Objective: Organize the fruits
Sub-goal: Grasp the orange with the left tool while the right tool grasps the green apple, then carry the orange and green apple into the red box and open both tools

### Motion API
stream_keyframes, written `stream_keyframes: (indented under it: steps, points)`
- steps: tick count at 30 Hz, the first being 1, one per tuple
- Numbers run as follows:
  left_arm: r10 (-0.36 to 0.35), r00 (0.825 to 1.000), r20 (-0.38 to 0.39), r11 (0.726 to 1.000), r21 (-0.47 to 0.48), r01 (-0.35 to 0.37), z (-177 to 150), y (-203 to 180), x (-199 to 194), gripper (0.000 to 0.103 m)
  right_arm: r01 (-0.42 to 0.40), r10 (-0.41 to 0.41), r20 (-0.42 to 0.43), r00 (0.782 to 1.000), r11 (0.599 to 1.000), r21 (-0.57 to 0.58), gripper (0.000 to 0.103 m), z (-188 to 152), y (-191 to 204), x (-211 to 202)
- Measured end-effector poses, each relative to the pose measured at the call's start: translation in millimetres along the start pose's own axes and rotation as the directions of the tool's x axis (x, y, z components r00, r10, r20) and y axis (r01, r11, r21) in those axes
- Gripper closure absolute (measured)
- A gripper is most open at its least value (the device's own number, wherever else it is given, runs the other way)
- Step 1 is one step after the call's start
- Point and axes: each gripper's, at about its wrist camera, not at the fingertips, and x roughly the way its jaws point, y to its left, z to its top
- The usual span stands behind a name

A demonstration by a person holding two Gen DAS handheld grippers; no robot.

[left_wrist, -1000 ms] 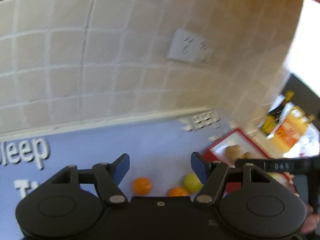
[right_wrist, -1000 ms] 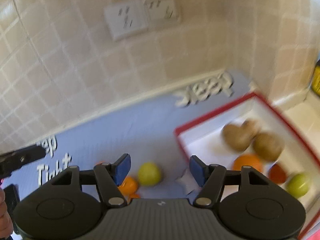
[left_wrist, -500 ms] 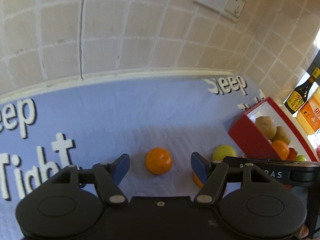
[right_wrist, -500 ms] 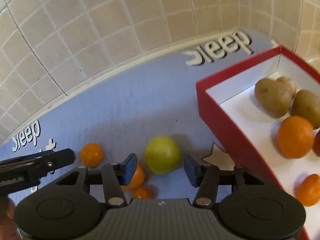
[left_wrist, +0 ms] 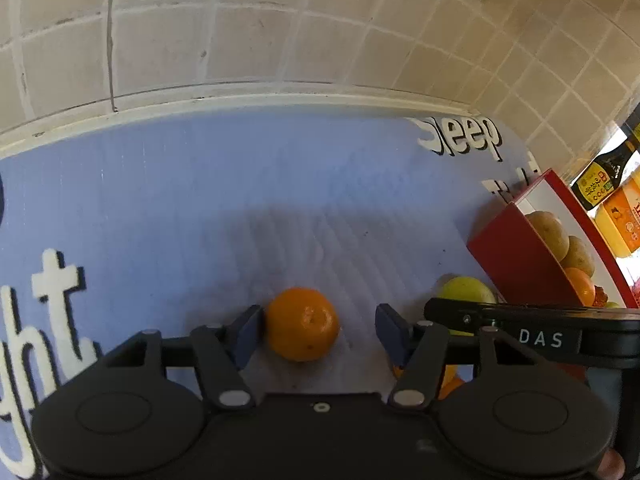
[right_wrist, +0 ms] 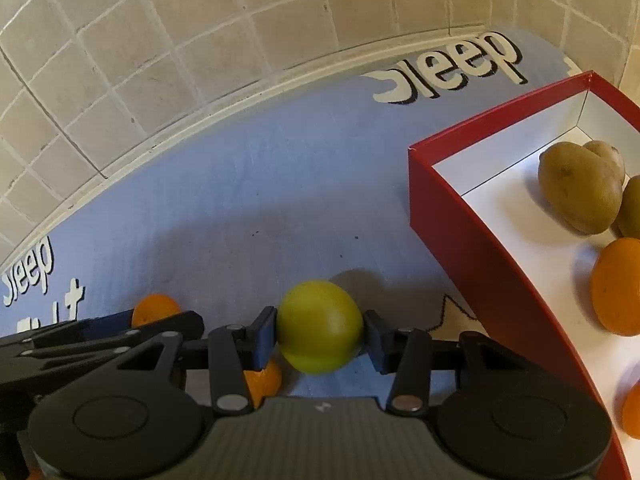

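Observation:
An orange (left_wrist: 302,323) lies on the blue mat between the fingers of my left gripper (left_wrist: 318,330), which is open; the left pad is near or at it, the right pad stands apart. My right gripper (right_wrist: 318,338) has both pads against a green apple (right_wrist: 319,326) resting on the mat. The apple also shows in the left wrist view (left_wrist: 466,290). Another orange (right_wrist: 262,378) sits partly hidden under the right gripper's left finger. A red box (right_wrist: 460,216) with white inside stands to the right and holds potatoes (right_wrist: 576,186) and oranges (right_wrist: 618,286).
The blue mat (left_wrist: 240,184) with white lettering ends at a tiled wall (left_wrist: 240,32) behind. Sauce bottles (left_wrist: 600,176) stand beyond the red box (left_wrist: 520,256). The left gripper's arm (right_wrist: 100,332) lies close on the right gripper's left side.
Both grippers came down and forward to the mat. The left one now straddles the orange. The right one narrowed onto the green apple.

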Motion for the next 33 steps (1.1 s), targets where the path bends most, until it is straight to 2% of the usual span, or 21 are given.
stream_keyframes:
  steps: [3,5,7,15,20,24,27,33]
  points:
    - [0.001,1.0,0.004,1.0,0.013,-0.001,-1.5,-1.3,-2.7,0.036,0.013,-0.013,0.003,1.0,1.0,-0.012,0.055,-1.3,3.0,-0.1]
    - [0.01,1.0,0.012,1.0,0.017,-0.01,-2.2,-1.2,-3.5,0.051,0.02,-0.02,0.004,1.0,1.0,-0.022,0.055,-0.8,4.9,0.2]
    - [0.017,1.0,0.013,1.0,0.008,-0.017,-1.9,-0.3,-2.4,0.058,0.023,-0.023,0.002,1.0,0.999,-0.03,0.055,1.2,7.0,1.8]
    - [0.008,0.999,0.033,1.0,-0.008,-0.007,-5.5,2.9,-4.6,0.06,0.019,-0.019,0.001,1.0,1.0,-0.019,0.056,-0.8,3.0,-2.1]
    - [-0.024,0.997,0.067,1.0,-0.008,0.024,-6.1,1.8,-20.2,0.06,0.005,-0.005,0.013,1.0,1.0,0.001,0.056,-0.2,-0.1,-15.9]
    - [-0.047,0.991,0.122,0.999,0.01,0.046,-1.3,-8.4,-44.1,0.06,-0.007,0.006,0.063,0.998,1.0,0.006,0.056,3.9,2.1,-42.1]
    - [-0.063,0.983,0.171,0.997,0.058,0.054,4.7,-24.4,-64.2,0.06,-0.021,0.02,0.116,0.993,1.0,0.012,0.056,7.5,2.2,-69.2]
    - [-0.142,0.962,0.233,0.983,0.147,0.109,21.6,-63.7,-91.5,0.06,-0.045,0.029,0.222,0.975,0.997,0.065,0.056,11.6,-17.8,-125.4]
